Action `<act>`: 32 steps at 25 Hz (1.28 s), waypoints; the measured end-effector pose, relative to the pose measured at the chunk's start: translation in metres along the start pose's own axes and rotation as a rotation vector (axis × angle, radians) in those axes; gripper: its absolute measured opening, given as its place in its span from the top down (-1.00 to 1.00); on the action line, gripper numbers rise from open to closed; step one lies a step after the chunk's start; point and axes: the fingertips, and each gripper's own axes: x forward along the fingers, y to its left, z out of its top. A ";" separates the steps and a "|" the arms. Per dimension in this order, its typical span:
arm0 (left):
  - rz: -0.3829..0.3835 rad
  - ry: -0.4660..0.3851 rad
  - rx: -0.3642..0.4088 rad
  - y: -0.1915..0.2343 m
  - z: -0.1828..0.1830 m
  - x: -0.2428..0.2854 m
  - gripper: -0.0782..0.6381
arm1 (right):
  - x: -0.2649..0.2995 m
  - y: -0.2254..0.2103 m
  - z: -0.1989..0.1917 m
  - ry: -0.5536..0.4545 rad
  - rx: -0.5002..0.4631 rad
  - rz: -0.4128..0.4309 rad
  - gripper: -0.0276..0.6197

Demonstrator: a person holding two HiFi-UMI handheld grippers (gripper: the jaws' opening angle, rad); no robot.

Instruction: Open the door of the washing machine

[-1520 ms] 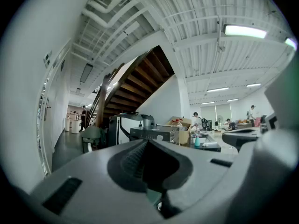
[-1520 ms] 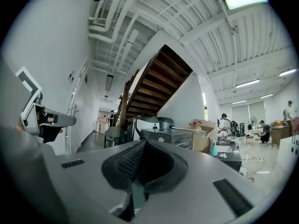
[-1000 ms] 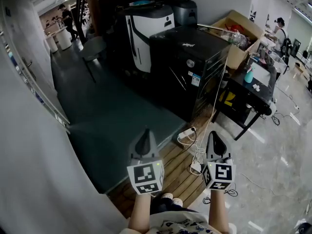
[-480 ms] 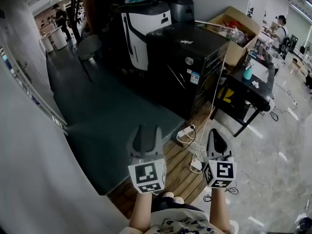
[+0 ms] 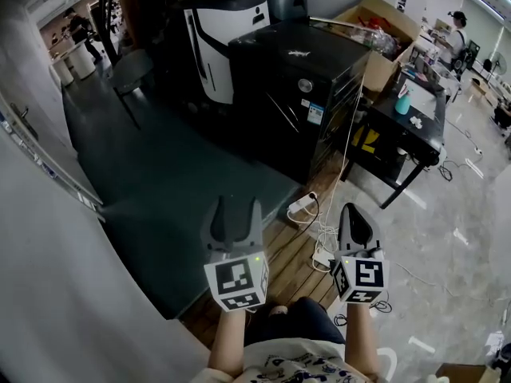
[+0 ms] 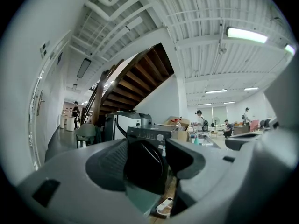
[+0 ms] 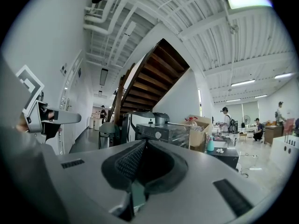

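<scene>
Head view puts the washing machine [image 5: 297, 61] well ahead of us, its door [image 5: 277, 124] facing our left tool [image 5: 232, 204], whose jaws have just been opening with nothing between them, while our right tool [image 5: 352, 211] is closed.

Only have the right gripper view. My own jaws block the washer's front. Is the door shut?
Observer: It looks shut. In the left gripper view the round door lies closed against the front of the washing machine.
Operator: Left gripper state?
Observer: The left gripper has just been opening. Its jaws stand apart and grip nothing, and the machine shows far off between them.
Operator: Anything on the floor ahead?
Observer: The head view shows a white power strip and loose cables on the wooden floor in front of the machine.
</scene>
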 end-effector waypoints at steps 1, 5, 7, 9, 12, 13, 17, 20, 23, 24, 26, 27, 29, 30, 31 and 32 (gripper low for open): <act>-0.001 0.005 -0.002 0.001 -0.002 0.003 0.12 | 0.002 0.000 -0.002 0.007 0.000 -0.001 0.85; -0.016 0.025 -0.005 0.002 -0.011 0.018 0.12 | 0.016 -0.002 -0.007 0.019 -0.002 -0.013 0.85; -0.021 0.034 -0.002 0.002 -0.016 0.028 0.12 | 0.027 -0.005 -0.009 0.019 -0.008 -0.019 0.85; -0.019 0.045 0.000 0.002 -0.021 0.039 0.12 | 0.038 -0.009 -0.013 0.029 -0.006 -0.019 0.85; -0.007 0.067 0.002 0.001 -0.030 0.058 0.13 | 0.058 -0.018 -0.019 0.045 0.002 -0.012 0.85; -0.002 0.079 0.001 0.000 -0.034 0.064 0.12 | 0.065 -0.022 -0.020 0.043 0.002 -0.011 0.85; 0.006 0.095 0.013 -0.009 -0.039 0.098 0.13 | 0.098 -0.039 -0.022 0.035 0.000 0.004 0.85; 0.017 0.103 0.020 -0.019 -0.039 0.128 0.13 | 0.126 -0.056 -0.024 0.045 -0.003 0.022 0.85; 0.032 0.113 0.012 -0.030 -0.039 0.159 0.13 | 0.153 -0.075 -0.024 0.050 -0.002 0.044 0.85; 0.037 0.117 0.009 -0.033 -0.040 0.169 0.13 | 0.162 -0.081 -0.024 0.051 -0.002 0.050 0.85; 0.045 0.133 0.005 -0.041 -0.044 0.187 0.13 | 0.180 -0.093 -0.024 0.052 -0.003 0.064 0.85; 0.047 0.139 0.005 -0.046 -0.046 0.197 0.13 | 0.188 -0.099 -0.024 0.053 -0.004 0.072 0.85; 0.052 0.140 0.006 -0.054 -0.047 0.216 0.13 | 0.204 -0.110 -0.026 0.061 -0.005 0.087 0.86; 0.055 0.139 0.006 -0.057 -0.047 0.225 0.13 | 0.212 -0.115 -0.028 0.064 -0.005 0.094 0.85; 0.060 0.138 0.007 -0.060 -0.047 0.233 0.13 | 0.220 -0.120 -0.029 0.062 -0.007 0.100 0.85; 0.067 0.140 0.007 -0.062 -0.047 0.241 0.13 | 0.227 -0.126 -0.029 0.057 -0.009 0.104 0.85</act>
